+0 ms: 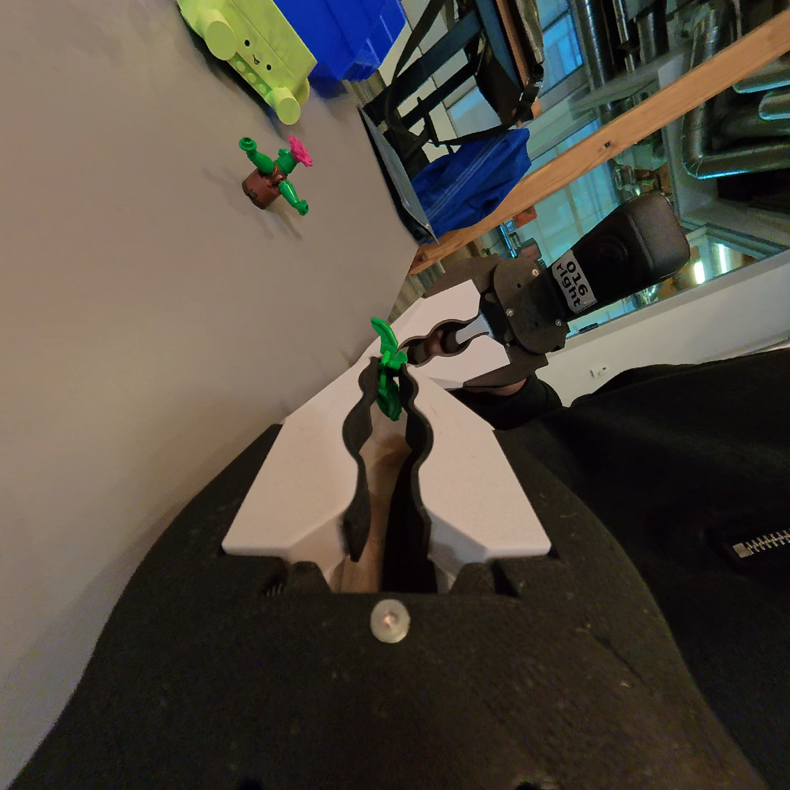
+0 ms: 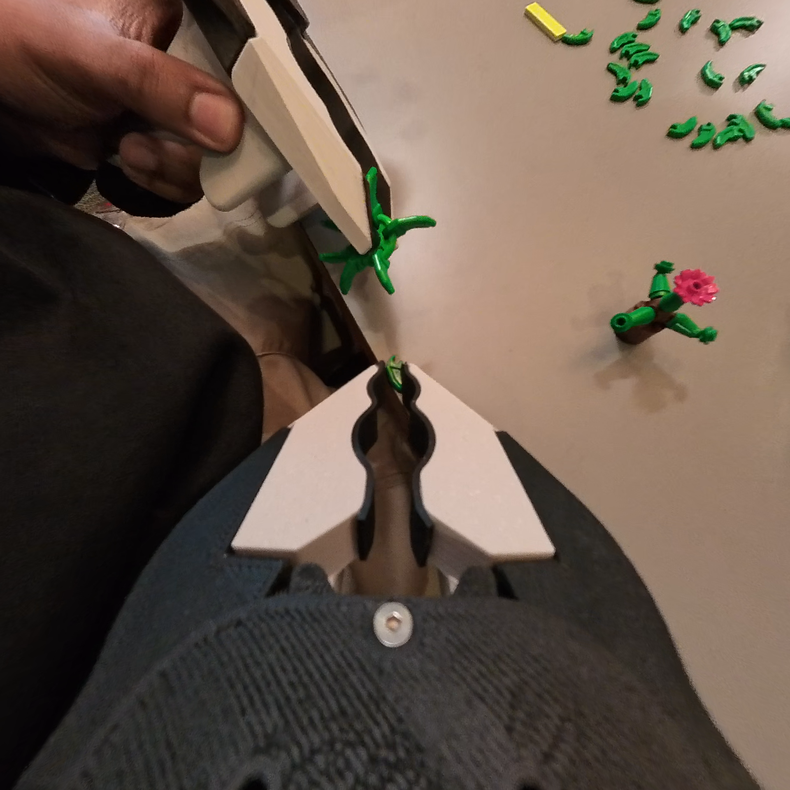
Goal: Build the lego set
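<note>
At the centre of the left wrist view, the left gripper (image 1: 387,367) has its wavy black pads pressed together on a bright green plastic cluster of curved leaves (image 1: 388,376), whose tips poke out past the fingertips. Just to its right, the right gripper (image 1: 417,346) comes in from the middle right. In the right wrist view, the right gripper (image 2: 395,369) pinches a single small green leaf piece (image 2: 394,372) at its very tip, jaws nearly closed. A brown-potted green cactus with a pink flower (image 2: 662,305) lies on the grey table (image 2: 513,213) at the right; loose green leaf pieces (image 2: 684,81) scatter the upper right.
</note>
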Demonstrator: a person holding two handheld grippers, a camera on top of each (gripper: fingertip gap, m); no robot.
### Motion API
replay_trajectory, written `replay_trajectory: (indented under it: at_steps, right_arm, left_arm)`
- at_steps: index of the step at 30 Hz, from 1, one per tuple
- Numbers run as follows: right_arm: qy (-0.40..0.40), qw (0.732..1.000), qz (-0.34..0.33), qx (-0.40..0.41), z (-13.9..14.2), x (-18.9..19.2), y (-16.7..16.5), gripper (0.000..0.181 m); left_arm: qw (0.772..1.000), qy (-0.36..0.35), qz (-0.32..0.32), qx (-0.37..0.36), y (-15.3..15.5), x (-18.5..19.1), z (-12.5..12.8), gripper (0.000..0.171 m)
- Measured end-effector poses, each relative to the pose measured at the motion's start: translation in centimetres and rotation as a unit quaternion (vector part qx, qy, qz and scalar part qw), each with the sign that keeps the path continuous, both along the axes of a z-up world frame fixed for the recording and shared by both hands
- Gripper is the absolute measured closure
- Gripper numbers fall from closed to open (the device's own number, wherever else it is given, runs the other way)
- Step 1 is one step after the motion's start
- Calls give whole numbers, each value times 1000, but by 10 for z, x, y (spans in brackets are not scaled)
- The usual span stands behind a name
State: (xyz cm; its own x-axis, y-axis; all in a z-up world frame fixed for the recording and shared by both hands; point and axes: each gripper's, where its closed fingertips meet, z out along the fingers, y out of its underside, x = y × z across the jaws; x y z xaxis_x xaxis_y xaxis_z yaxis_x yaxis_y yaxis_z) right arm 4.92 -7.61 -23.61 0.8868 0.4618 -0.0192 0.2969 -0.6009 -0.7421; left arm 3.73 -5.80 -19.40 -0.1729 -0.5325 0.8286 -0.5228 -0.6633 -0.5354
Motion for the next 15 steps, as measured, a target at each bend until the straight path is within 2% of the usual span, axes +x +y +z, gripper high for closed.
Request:
replay_trajectory:
  at_steps: [9, 15]
  right_arm:
    - [5, 1000, -19, 16, 4, 6, -3, 164]
    - [53, 995, -61, 62, 22, 21, -15, 155]
  left_arm:
    - [1000, 5, 0, 18, -2, 0, 0, 166]
    - [996, 28, -29, 79, -19, 0, -7, 166]
